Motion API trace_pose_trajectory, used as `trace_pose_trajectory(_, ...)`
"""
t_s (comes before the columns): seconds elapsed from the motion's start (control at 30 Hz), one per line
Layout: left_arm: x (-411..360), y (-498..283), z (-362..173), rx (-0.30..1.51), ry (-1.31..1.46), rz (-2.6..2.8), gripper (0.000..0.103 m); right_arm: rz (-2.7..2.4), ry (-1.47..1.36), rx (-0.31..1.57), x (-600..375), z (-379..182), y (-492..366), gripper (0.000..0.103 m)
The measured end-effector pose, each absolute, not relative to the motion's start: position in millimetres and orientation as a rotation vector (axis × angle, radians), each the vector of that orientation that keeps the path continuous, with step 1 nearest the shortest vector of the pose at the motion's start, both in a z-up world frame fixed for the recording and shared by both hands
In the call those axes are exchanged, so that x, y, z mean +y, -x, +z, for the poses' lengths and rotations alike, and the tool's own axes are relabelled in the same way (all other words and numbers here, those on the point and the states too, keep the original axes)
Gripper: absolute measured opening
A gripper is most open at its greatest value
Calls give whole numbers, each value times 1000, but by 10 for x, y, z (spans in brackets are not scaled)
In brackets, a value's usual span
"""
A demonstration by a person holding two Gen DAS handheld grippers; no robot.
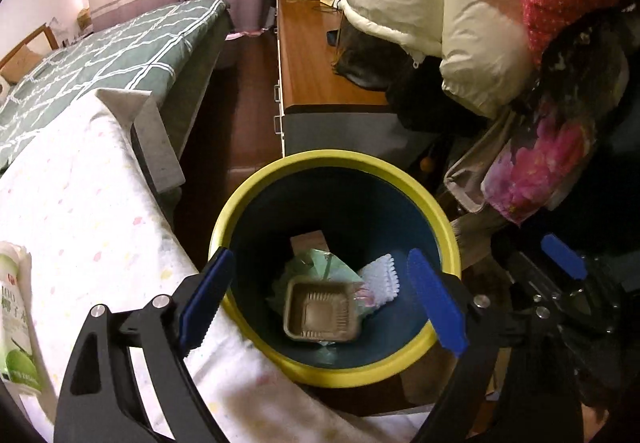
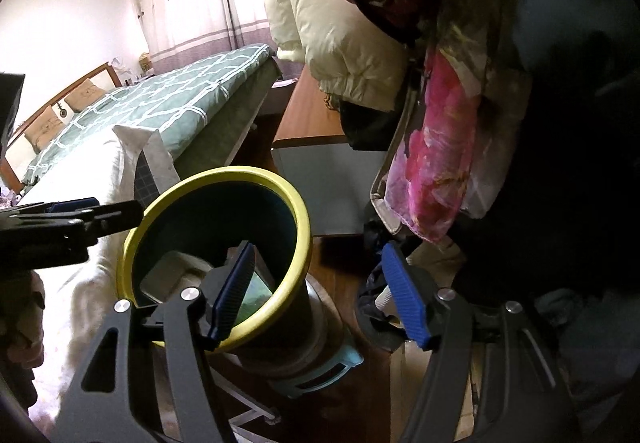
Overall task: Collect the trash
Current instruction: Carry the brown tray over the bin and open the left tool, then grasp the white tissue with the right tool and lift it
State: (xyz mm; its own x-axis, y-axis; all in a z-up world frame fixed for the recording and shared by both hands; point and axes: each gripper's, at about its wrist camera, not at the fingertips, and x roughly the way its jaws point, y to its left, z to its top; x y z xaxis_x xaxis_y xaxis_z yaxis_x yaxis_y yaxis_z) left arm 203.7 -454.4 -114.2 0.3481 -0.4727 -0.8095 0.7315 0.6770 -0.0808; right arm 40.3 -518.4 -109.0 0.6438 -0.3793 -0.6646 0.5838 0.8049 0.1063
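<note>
Yellow-rimmed dark-blue bin [image 1: 336,271], tan plastic tray [image 1: 320,313] and wrappers inside, left hand-held gripper [image 1: 320,303] wide, empty, right hand-held gripper [image 2: 320,295] likewise

Backlit curtains [image 2: 192,3] glare; right side dark, fisheye-warped edges.

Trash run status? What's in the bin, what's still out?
Done: a brown tray, green wrapper and white paper lie in the bin. In hand: nothing; the left hand-held gripper is open over the bin, the right hand-held gripper open beside it. Left: a carton on the bed.
</note>
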Motion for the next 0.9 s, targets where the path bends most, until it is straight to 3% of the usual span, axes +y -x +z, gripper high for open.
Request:
trace_pose_trajectory(0.37,-3658,-1874,-817,832,-235,-717,95,-531,-301,674,-5009,-1058,-479,67)
trace_pose_trajectory(0.9,-1483,-2021,-667,723,-45,-396,98,-355,-186,711,-4042,-913,-1228,67)
